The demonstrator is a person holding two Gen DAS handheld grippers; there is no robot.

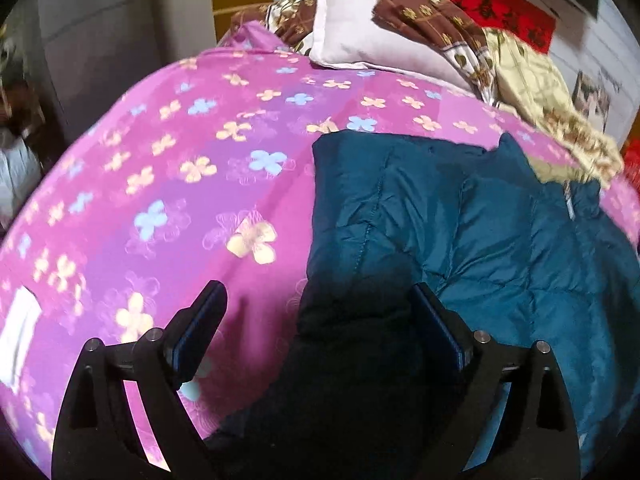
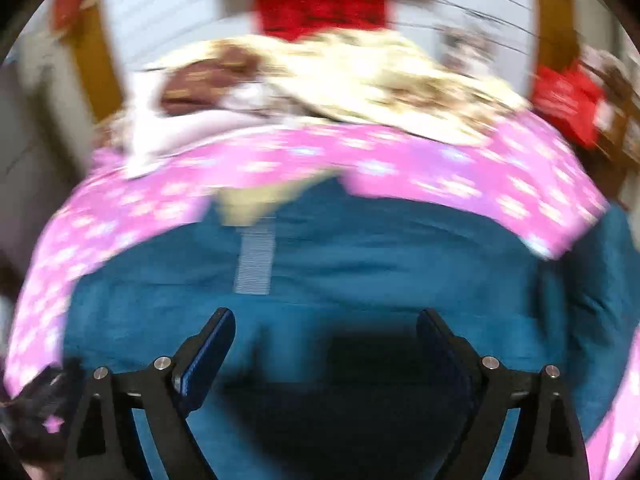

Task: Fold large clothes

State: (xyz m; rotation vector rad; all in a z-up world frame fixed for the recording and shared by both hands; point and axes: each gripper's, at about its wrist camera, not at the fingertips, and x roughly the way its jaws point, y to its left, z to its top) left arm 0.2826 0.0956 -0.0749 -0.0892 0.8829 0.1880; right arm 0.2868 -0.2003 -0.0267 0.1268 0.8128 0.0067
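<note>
The left gripper [image 1: 318, 300] is spread wide, pinching nothing, over the near left edge of the teal padded jacket [image 1: 460, 216]; the jacket lies on the pink flowered bedspread [image 1: 160, 184], a pillow [image 1: 360, 36] at twelve o'clock; the right gripper [image 2: 326, 328] gapes equally, empty, above the jacket [image 2: 360, 248]; this view is badly smeared; its bedding at twelve o'clock is unreadable.

Right wrist view is smeared with motion blur: beyond the teal jacket [image 2: 360, 248], the pillow and quilt [image 2: 340, 80] melt into streaks (patterns unreadable). The jacket's near end sinks into shadow in both views, and its right side runs off the left wrist view's edge [image 1: 520, 240].
</note>
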